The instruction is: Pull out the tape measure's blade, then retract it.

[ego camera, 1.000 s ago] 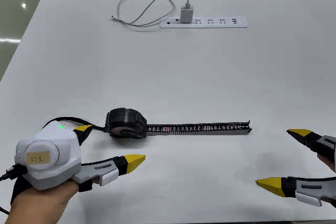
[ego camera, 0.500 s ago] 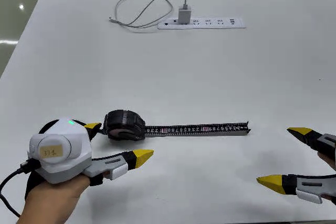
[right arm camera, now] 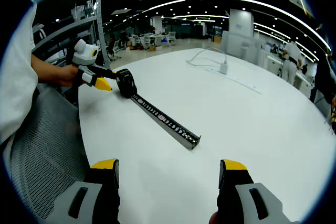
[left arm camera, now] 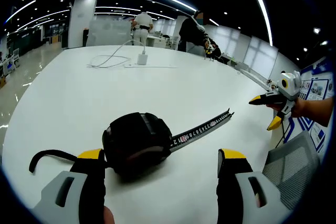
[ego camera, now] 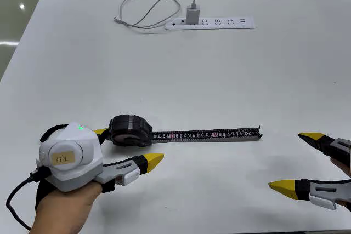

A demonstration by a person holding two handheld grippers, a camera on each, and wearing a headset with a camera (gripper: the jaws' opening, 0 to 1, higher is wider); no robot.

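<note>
- The tape measure [ego camera: 130, 130] lies on the white desk [ego camera: 219, 80] at the lower left of the head view, with its blade [ego camera: 208, 134] drawn out flat toward the right.
- The left claw [ego camera: 129, 145] is released, its jaws spread on either side of the case.
- The right claw [ego camera: 293, 161], at the lower right, is released and empty, apart from the blade's end.
- A power strip [ego camera: 211, 23] lies at the upper centre.

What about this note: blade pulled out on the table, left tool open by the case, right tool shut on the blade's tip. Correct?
No: the right tool is open and short of the blade's tip, as the right gripper view shows. The rest stands.
</note>
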